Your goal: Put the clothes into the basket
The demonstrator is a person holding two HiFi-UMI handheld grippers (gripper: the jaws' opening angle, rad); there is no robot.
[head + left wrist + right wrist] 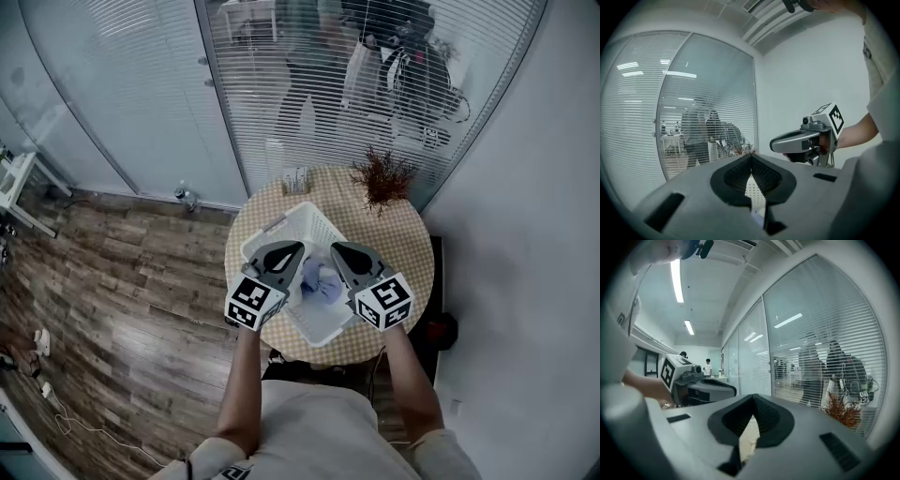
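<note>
A white slatted basket [270, 232] stands on a round table with a checked cloth [405, 246]. Pale blue and white clothes [321, 279] lie inside the basket. Both grippers hover over it, side by side with their tips pointing away from the person. My left gripper [297, 249] is over the basket's left half, and its jaws [751, 160] meet at the tip with nothing between them. My right gripper [337, 249] is over the right half, shut and empty [753, 399]. Each gripper view shows the other gripper level beside it [774, 145] [734, 391].
A dried reddish plant [382, 178] and a small holder [295, 179] stand at the table's far edge. Behind them runs a curved glass wall with blinds [281, 103], with people beyond it. Wooden floor [131, 281] lies to the left, a white wall to the right.
</note>
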